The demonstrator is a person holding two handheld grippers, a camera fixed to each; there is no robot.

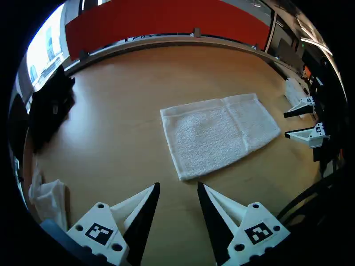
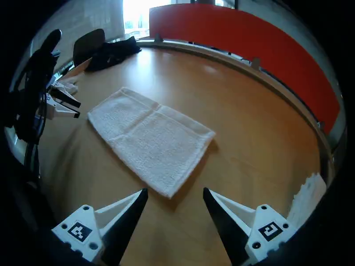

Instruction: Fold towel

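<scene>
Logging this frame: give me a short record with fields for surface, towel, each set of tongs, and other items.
surface: light wooden table
towel: white terry towel, lying flat, a fold edge or seam crossing it, untouched
left tongs: open, holding nothing, just short of the towel's near corner
right tongs: open, holding nothing, just short of the towel's opposite corner
other items: black bundle of fabric at the table's far side; red partition panel behind the table
</scene>
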